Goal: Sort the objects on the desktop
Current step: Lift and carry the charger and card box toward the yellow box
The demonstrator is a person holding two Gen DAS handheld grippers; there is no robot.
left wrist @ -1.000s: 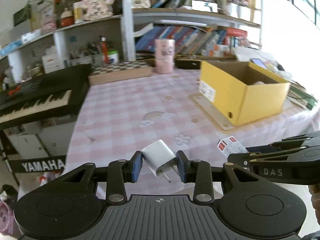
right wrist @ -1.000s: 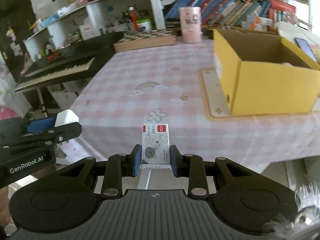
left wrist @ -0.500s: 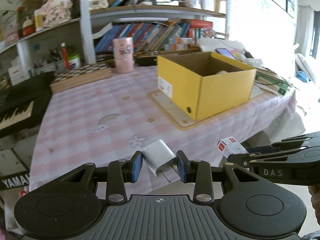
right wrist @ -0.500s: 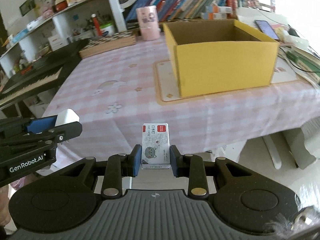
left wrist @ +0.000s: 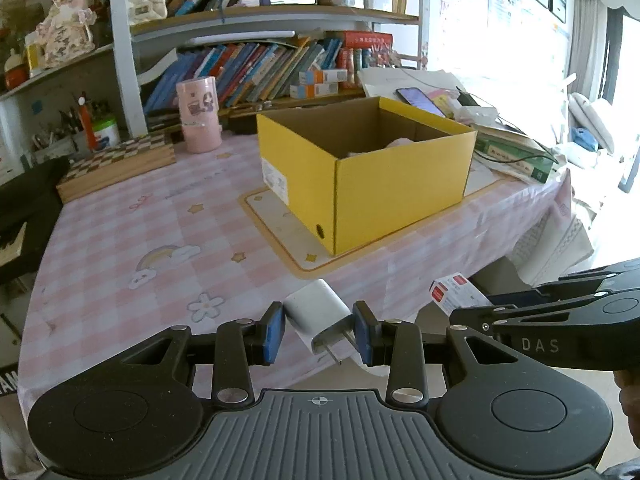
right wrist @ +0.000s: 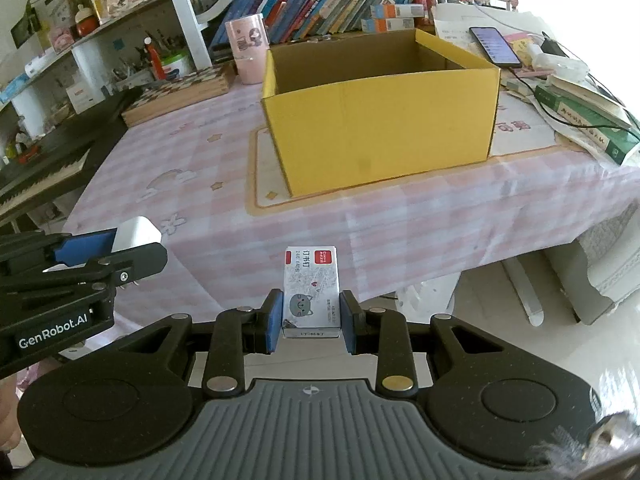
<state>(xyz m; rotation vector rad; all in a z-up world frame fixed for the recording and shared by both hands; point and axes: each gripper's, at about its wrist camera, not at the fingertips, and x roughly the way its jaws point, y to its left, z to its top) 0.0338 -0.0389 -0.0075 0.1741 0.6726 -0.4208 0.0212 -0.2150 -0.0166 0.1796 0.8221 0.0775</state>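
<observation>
White charger plug [left wrist: 316,314] was clamped crookedly in the left tool [left wrist: 319,332]; staple box [right wrist: 311,292] was gripped squarely by the right tool [right wrist: 311,322], both short of the surface [left wrist: 120,216] edge. Best carried above the yellow box [left wrist: 400,196] rim before release. Box held something pale, otherwise looked mostly empty.

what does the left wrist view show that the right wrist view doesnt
Only the left wrist view shows the charger's metal prongs, a pale item inside the yellow box, and the label on the box's side.

Only the right wrist view shows the cat print on the small packet and the floor beside the table.

Both show the left hand-held gripper shut on the charger, the right hand-held gripper shut on the packet, the pink cup and the phone.
</observation>
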